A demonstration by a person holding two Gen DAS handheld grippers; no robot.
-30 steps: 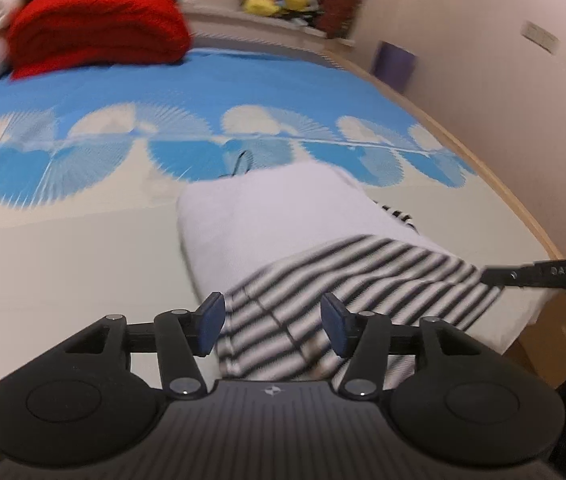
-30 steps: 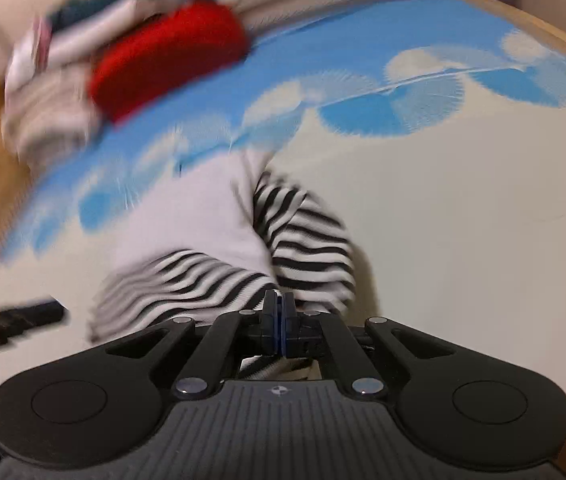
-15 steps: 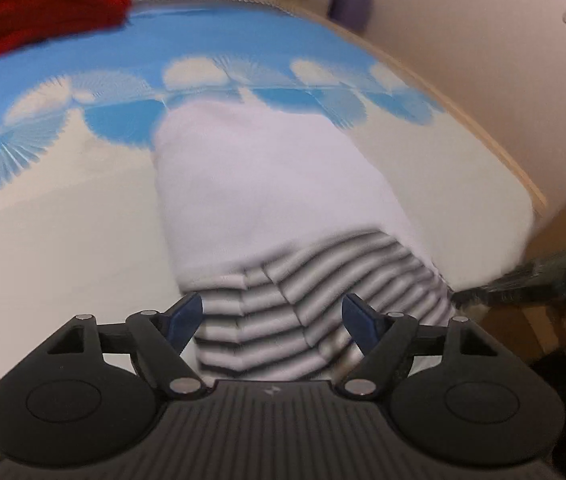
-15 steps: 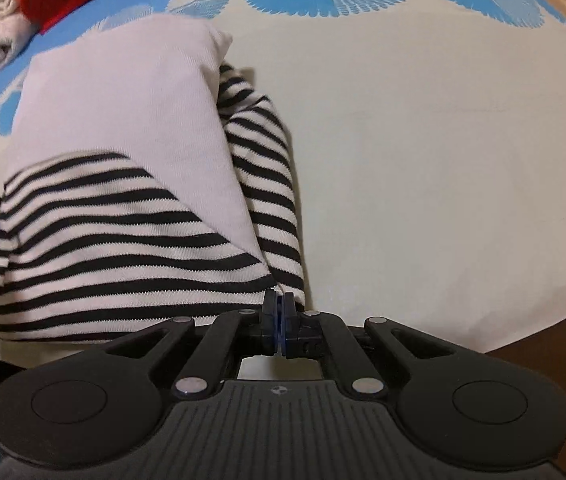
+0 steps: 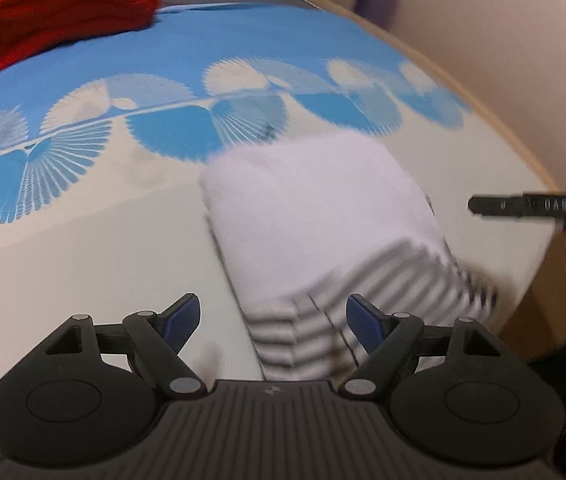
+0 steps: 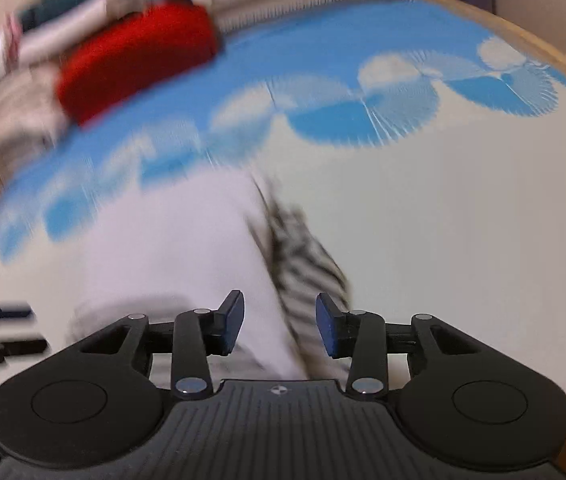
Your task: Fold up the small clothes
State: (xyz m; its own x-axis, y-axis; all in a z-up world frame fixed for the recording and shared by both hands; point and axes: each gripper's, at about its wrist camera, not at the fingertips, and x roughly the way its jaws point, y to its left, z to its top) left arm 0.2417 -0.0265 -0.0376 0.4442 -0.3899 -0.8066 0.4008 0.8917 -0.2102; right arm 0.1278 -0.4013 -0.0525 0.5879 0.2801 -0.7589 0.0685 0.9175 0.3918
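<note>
Your left gripper has its blue pads standing wide apart, the jaws having just been opening, and nothing is pinched between them. The folded garment lies just ahead of it and a little to its right: a plain white panel on top, with a black-and-white striped part at the near end that reaches in between the left gripper's fingers without either pad pressing on it. The stripes are smeared by motion blur, so the fold lines there are hard to read.

Your right gripper has also just been opening; its pads stand apart with a clear gap, and the garment sits directly ahead of and below them, free of both pads. From this side the white panel spreads to the gripper's left, while a bunched striped sleeve runs along the panel's right edge, straight ahead of the gap.

The garment rests on a cream bedspread with blue fan shapes. Far ahead and to the left of both grippers lies a folded red knit.

In the left wrist view, your right gripper's finger pokes in from the right, well off the garment's edge.
</note>
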